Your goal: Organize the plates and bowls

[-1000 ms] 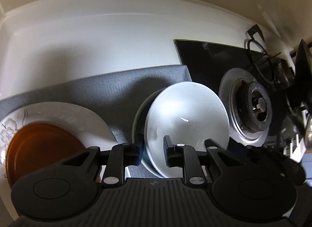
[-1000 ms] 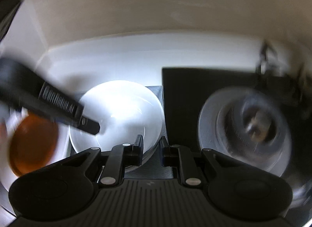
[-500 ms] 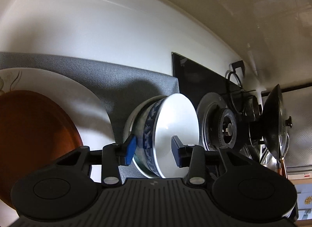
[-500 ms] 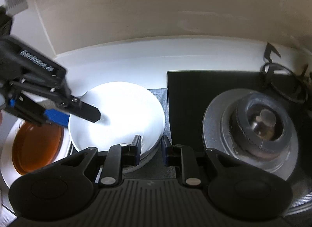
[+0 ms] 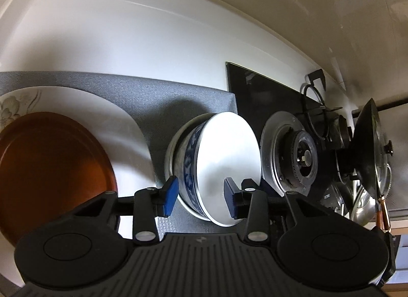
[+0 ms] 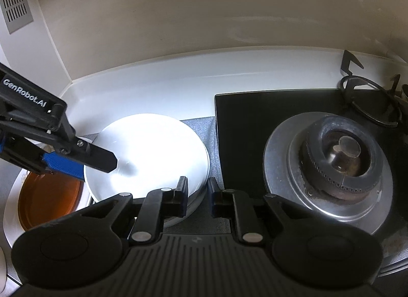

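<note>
A white plate [image 6: 150,149] lies on top of a blue-patterned bowl [image 5: 188,164], which stands on another white dish on the grey mat [image 5: 158,98]. My left gripper [image 5: 200,196] is open and straddles this stack's left rim. One blue pad is beside the bowl's wall and the other finger hovers over the plate. In the right wrist view the left gripper [image 6: 97,168] reaches in from the left. My right gripper [image 6: 199,196] has the plate's near rim between its closing jaws, with a sliver of mat showing beside the outer finger. A brown plate [image 5: 48,169] rests on a flowered white plate [image 5: 107,118].
A black glass hob [image 6: 255,123] with a steel burner [image 6: 341,161] lies right of the mat. A loose pan support [image 6: 367,103] sits at the back right. A dark lidded pan [image 5: 369,149] stands at the far right. White counter and wall run behind.
The left gripper's jaws have opened from the plate's rim, and it has rolled and shifted, now showing the stack side-on. The right gripper's jaws have narrowed around the near rim.
</note>
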The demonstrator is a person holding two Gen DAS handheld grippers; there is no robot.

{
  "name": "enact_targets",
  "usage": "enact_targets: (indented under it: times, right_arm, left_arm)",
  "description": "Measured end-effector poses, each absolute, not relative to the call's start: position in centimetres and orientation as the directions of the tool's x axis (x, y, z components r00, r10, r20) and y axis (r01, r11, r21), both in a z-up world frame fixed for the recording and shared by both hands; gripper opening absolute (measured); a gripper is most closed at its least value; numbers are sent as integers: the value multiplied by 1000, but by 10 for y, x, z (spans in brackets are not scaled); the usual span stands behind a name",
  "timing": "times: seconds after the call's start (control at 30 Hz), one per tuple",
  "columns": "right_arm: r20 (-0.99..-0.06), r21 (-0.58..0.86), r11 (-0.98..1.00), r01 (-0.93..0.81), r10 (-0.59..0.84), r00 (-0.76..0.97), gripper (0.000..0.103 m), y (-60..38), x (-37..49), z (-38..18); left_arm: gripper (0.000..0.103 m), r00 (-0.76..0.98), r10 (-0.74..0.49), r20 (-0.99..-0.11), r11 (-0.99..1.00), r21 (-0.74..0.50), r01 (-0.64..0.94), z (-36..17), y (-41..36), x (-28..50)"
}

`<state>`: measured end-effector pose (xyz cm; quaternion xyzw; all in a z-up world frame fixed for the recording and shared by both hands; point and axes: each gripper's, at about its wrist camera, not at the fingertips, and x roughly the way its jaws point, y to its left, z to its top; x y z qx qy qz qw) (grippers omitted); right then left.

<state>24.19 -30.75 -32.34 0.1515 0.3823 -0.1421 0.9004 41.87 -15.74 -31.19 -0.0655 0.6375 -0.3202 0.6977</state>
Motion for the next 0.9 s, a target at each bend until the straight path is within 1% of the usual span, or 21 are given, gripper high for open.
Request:
enact_targets:
  times: [0.1, 0.17, 0.2, 0.27, 0.33, 0.47, 0.5, 0.53, 0.57, 0.63, 0.73, 0.8, 0.83, 0.9]
  right_arm:
    - [-734, 178, 908, 380, -135, 666, 18, -309, 241, -322]
    - [-731, 187, 905, 382, -132, 669, 19, -310, 239, -320]
    - [-732, 192, 902, 387, -131, 669, 24, -311, 239, -320]
    - [-729, 202, 894, 399, -135, 671, 29, -311, 236, -316]
    - [-731, 216, 887, 407, -130, 670, 30, -314, 234, -314]
    - [-733, 255, 866, 431, -118, 670, 33, -322, 230, -311]
    - [-735, 269, 857, 440, -113, 669, 35, -325, 230, -312]
    - [-740, 289, 843, 453, -103, 664, 37, -329, 230, -313]
    - [-744, 318, 826, 466, -88, 662, 38, -332, 231, -314]
    - [-746, 362, 796, 485, -64, 662, 39, -337, 232, -317]
    - [-744, 387, 778, 495, -54, 666, 39, -337, 230, -319]
    - [-741, 409, 765, 497, -39, 670, 40, -339, 227, -321]
    - [-741, 415, 762, 498, -36, 671, 40, -339, 227, -322]
    - [-742, 421, 755, 503, -32, 669, 40, -338, 229, -325]
  left_arm:
    - [40, 11, -510, -860, 794, -466, 390, -307, -155, 417]
    - [40, 60, -466, -883, 811, -399, 428, -305, -157, 416]
    - [40, 80, -443, -893, 820, -368, 438, -307, -159, 417]
    - [40, 87, -418, -904, 830, -341, 442, -312, -161, 419]
    - [40, 88, -406, -910, 822, -321, 470, -316, -167, 419]
    - [42, 180, -337, -924, 809, -187, 557, -315, -184, 415]
    - [42, 198, -327, -924, 807, -165, 567, -315, -186, 415]
    - [41, 208, -319, -924, 804, -148, 575, -314, -188, 415]
    - [36, 221, -318, -922, 799, -135, 586, -312, -190, 413]
    - [28, 239, -325, -915, 780, -117, 614, -309, -193, 409]
    - [24, 262, -315, -912, 754, -73, 653, -307, -199, 399]
    - [22, 196, -306, -932, 736, -101, 670, -317, -204, 399]
    - [20, 177, -289, -941, 746, -105, 657, -322, -206, 402]
    - [20, 151, -284, -947, 764, -128, 633, -332, -206, 407]
